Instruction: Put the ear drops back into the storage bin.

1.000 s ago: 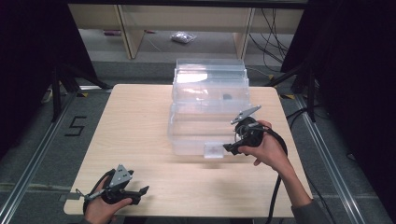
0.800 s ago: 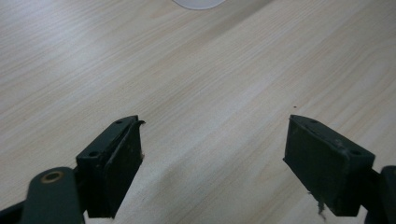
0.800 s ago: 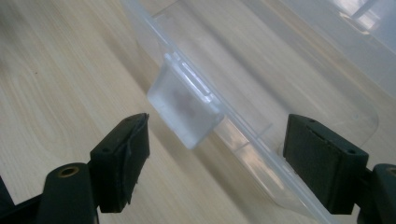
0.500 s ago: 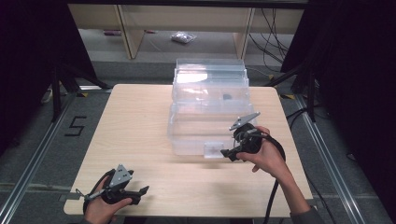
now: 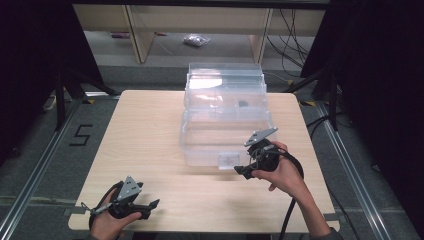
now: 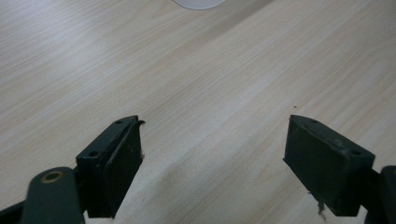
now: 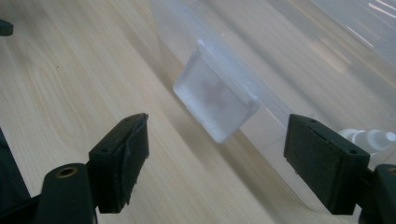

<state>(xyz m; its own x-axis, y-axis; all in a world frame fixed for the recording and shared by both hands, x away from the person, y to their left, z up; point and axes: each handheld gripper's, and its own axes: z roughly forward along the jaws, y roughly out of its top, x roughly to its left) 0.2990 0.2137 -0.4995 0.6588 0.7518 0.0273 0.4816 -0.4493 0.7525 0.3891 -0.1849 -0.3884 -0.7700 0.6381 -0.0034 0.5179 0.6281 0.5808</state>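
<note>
A person seated at a light wooden table [image 5: 150,130] works two handheld grippers beside a clear plastic storage box [image 5: 225,125] that stands on the far middle of the tabletop, its lid down. The right gripper [image 5: 243,171] hovers just off the box's near wall, pointed at the frosted latch tab [image 5: 229,160] that hangs from the front edge of the lid; its jaws are spread wide with nothing between them. Seen along that gripper's own jaws, the latch tab [image 7: 215,101] sits ahead of the gap and between the two black pads, not touching either (the box wall [image 7: 299,70] runs off to the upper right behind it). A small dark item [image 5: 243,104] lies inside the box toward its far right part, too small to identify. The left gripper [image 5: 152,204] rests low at the table's near left corner, well apart from the box, jaws likewise spread over bare wood. A cable [image 5: 290,210] trails from the right gripper along the person's forearm.
</note>
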